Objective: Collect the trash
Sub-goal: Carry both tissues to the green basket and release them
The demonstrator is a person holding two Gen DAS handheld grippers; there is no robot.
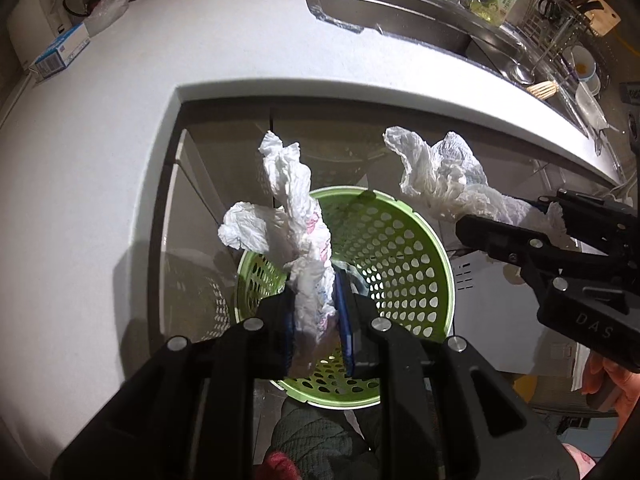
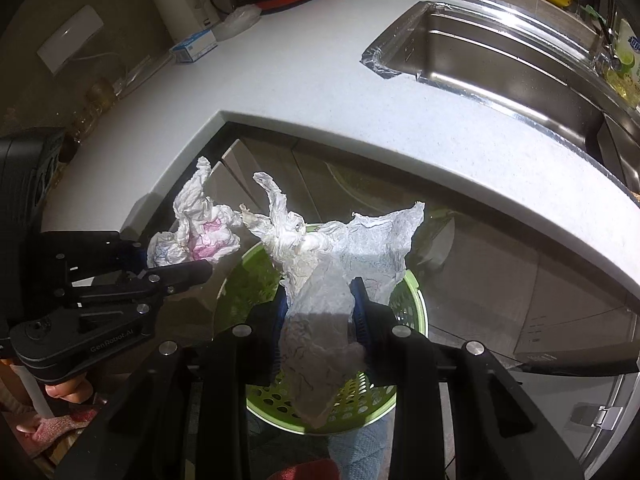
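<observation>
A crumpled white tissue with pink marks (image 1: pixel 304 232) is clamped between the blue pads of my left gripper (image 1: pixel 316 320), right over a green perforated bin (image 1: pixel 400 248) on the floor. My right gripper (image 2: pixel 320 312) is shut on a second crumpled paper towel (image 2: pixel 340 252), also above the bin (image 2: pixel 412 300). From the left wrist view the right gripper (image 1: pixel 532 220) comes in at the right with its paper towel (image 1: pixel 440 176). Seen from the right wrist, the left gripper (image 2: pixel 188 264) sits at the left with its tissue (image 2: pixel 200 232).
A white L-shaped counter (image 1: pixel 120 140) curves around the bin, with a steel sink (image 2: pixel 500 64) set into it. A blue-white box (image 1: pixel 60 56) and a plastic bag (image 1: pixel 106 10) lie far back on the counter. A dish rack (image 1: pixel 568 40) stands beside the sink. Cabinet fronts (image 2: pixel 500 272) face the bin.
</observation>
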